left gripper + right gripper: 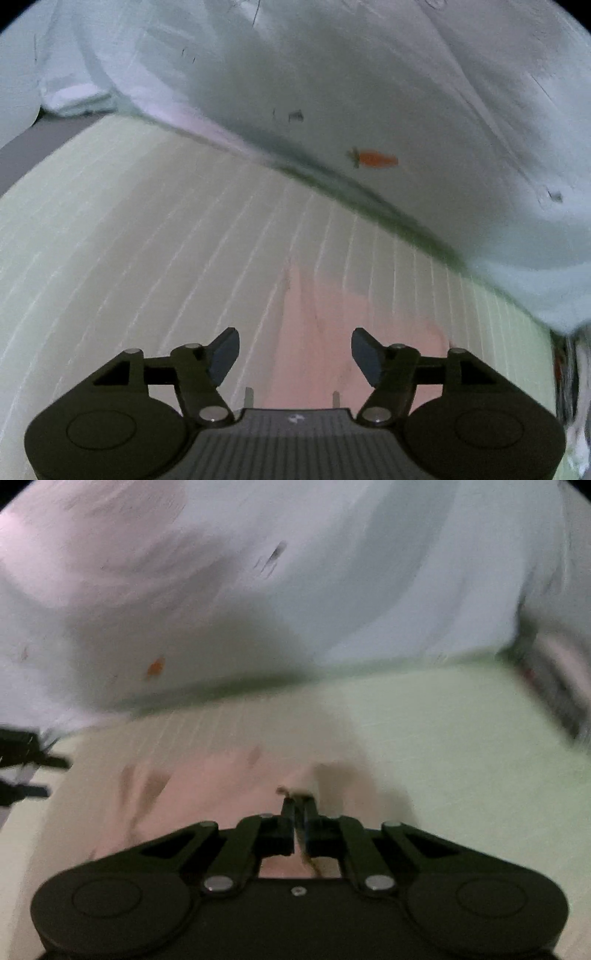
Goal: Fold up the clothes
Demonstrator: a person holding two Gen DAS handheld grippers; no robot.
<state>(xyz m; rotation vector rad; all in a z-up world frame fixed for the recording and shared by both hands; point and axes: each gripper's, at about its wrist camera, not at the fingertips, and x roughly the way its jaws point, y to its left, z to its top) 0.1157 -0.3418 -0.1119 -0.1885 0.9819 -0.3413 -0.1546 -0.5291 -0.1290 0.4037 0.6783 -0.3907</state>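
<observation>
The white shirt [369, 92] is lying with its hem running diagonally across the striped bedsheet [147, 240]. The left gripper [294, 354] is hovering wide, empty; the right gripper [299, 812] is pinching closed, its catch unclear.

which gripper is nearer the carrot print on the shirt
Hard to call; perhaps the left. The left gripper faces the carrot print slightly right; the right gripper sees it upper left.

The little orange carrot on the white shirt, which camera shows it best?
The left wrist view. There the carrot is sharp on the white shirt, and you can see its orange body and dark leafy end. In the right wrist view it is only a small blurry orange smudge.
</observation>
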